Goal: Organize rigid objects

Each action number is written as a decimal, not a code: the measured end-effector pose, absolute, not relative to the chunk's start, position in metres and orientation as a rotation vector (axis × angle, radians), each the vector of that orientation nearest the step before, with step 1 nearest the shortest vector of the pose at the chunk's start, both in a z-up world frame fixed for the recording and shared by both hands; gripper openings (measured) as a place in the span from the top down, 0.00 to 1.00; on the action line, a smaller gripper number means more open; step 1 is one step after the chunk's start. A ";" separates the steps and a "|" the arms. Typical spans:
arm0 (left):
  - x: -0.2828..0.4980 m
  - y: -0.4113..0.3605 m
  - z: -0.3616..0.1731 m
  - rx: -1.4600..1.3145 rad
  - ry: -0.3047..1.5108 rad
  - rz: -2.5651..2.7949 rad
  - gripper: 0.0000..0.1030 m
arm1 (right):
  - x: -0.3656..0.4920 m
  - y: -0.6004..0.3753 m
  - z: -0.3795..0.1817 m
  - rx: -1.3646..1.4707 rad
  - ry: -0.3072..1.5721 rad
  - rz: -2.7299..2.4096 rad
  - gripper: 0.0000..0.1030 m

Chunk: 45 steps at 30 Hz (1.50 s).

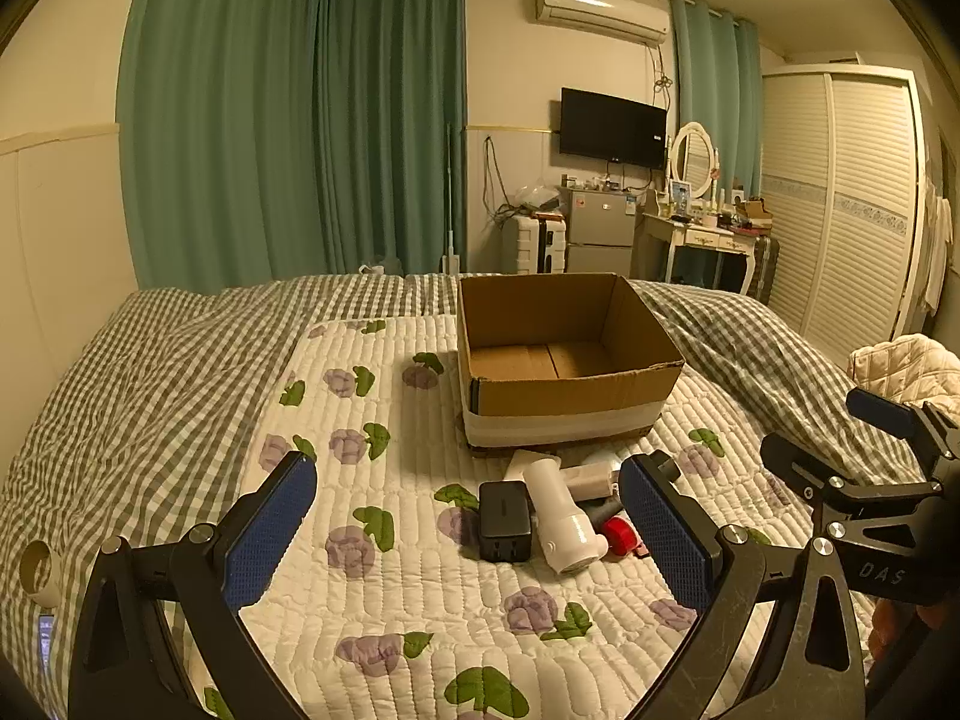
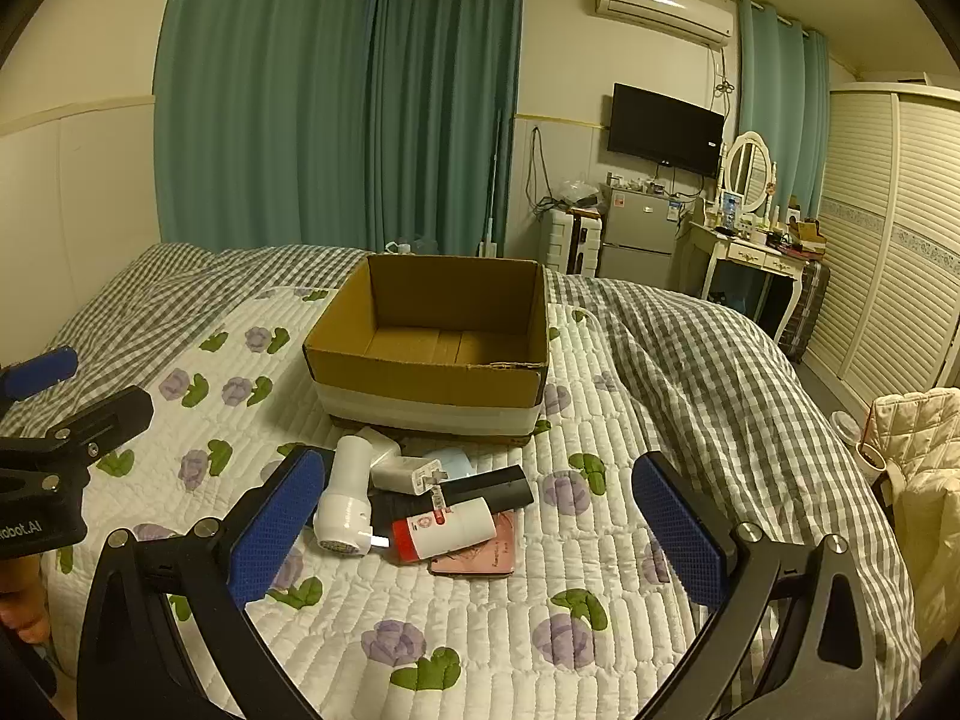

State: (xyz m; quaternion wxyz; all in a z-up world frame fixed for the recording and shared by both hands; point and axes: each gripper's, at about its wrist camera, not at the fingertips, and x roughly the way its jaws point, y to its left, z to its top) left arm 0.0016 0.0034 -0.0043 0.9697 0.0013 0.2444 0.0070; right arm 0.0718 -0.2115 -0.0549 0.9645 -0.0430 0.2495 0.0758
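An open, empty cardboard box (image 1: 564,360) (image 2: 432,360) stands on the quilted bed. In front of it lies a pile of small objects: a white cylindrical device (image 1: 561,516) (image 2: 348,495), a black charger block (image 1: 505,521), a white plug adapter (image 2: 405,474), a black bar (image 2: 492,489), a white bottle with a red cap (image 2: 444,531) and a pink flat item (image 2: 480,558). My left gripper (image 1: 468,531) is open above the quilt, just before the pile. My right gripper (image 2: 480,531) is open, with the pile between its fingers and beyond.
The flowered white quilt (image 1: 384,600) lies over a checked duvet (image 2: 690,360). A cream padded coat (image 2: 918,438) lies at the bed's right. Green curtains, a small fridge, a dressing table and a wardrobe stand beyond the bed.
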 end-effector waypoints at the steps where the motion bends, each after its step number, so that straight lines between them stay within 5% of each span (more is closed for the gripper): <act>1: 0.001 0.004 -0.004 0.003 0.493 0.015 0.00 | 0.072 -0.212 -0.054 -0.086 0.504 0.153 0.00; 45: -0.001 0.003 0.000 0.042 0.465 0.029 0.00 | 0.075 -0.209 -0.055 -0.109 0.536 0.186 0.00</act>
